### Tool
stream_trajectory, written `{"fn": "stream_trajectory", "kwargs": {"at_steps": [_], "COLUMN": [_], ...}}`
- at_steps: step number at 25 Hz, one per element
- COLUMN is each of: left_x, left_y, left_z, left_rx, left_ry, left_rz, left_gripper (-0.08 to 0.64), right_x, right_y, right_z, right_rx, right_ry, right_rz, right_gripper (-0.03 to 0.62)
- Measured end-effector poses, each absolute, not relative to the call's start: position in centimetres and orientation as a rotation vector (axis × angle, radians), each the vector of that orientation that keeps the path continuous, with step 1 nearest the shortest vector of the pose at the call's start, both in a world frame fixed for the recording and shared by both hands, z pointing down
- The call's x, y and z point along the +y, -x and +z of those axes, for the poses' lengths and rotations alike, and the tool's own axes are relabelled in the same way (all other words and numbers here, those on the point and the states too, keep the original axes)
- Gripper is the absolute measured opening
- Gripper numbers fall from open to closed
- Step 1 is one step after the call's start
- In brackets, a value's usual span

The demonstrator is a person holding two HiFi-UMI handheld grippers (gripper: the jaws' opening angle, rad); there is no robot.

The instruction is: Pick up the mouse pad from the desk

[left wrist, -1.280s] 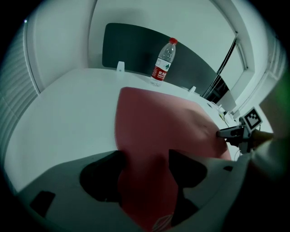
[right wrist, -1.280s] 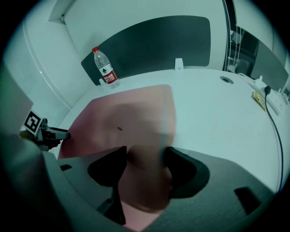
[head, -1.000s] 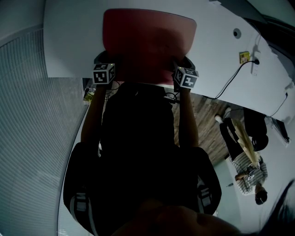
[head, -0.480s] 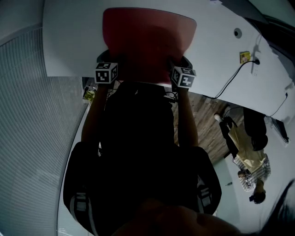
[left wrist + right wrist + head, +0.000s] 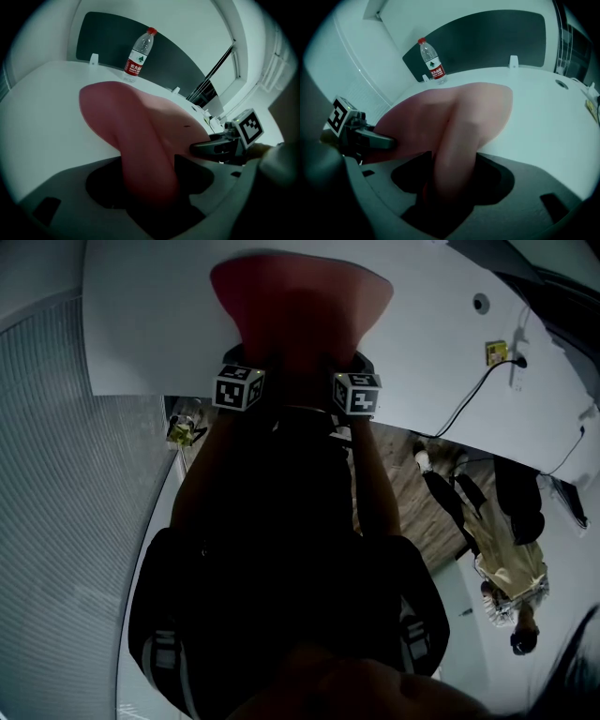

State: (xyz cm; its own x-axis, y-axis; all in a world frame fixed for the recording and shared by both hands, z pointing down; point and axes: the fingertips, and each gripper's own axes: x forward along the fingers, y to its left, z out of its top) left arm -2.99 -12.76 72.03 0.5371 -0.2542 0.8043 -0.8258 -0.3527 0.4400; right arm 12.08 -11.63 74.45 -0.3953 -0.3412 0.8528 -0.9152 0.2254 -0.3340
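A red mouse pad (image 5: pixel 300 310) lies on the white desk (image 5: pixel 141 324), its near edge lifted and bunched into a narrow fold. My left gripper (image 5: pixel 258 371) is shut on the fold's left side, my right gripper (image 5: pixel 342 371) on its right side. In the left gripper view the pad (image 5: pixel 136 126) curves up out of the jaws, with the other gripper (image 5: pixel 225 145) close at the right. In the right gripper view the pad (image 5: pixel 464 122) rises from the jaws likewise, and the left gripper (image 5: pixel 351 133) shows at the left.
A water bottle (image 5: pixel 139 55) stands at the desk's far edge before a dark panel (image 5: pixel 487 42). A black cable (image 5: pixel 469 399) and a small yellow item (image 5: pixel 496 353) lie on the desk to the right. A person (image 5: pixel 506 568) stands on the floor at right.
Both grippers have moved inward toward each other. The pad's near edge has narrowed and buckled upward between them.
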Motion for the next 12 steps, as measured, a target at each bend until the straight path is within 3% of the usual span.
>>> {"fn": "stream_trajectory", "kwargs": {"at_steps": [12], "left_x": [-12.75], "left_y": [3.57], "left_z": [72.26], "left_rx": [-0.913], "left_ry": [-1.875], "left_rz": [0.850], "left_gripper": [0.239], "right_x": [-11.84], "right_y": [-12.31], "right_z": [74.29], "right_rx": [-1.860], "right_ry": [-1.147], "right_rz": [1.111], "right_gripper": [0.242]}}
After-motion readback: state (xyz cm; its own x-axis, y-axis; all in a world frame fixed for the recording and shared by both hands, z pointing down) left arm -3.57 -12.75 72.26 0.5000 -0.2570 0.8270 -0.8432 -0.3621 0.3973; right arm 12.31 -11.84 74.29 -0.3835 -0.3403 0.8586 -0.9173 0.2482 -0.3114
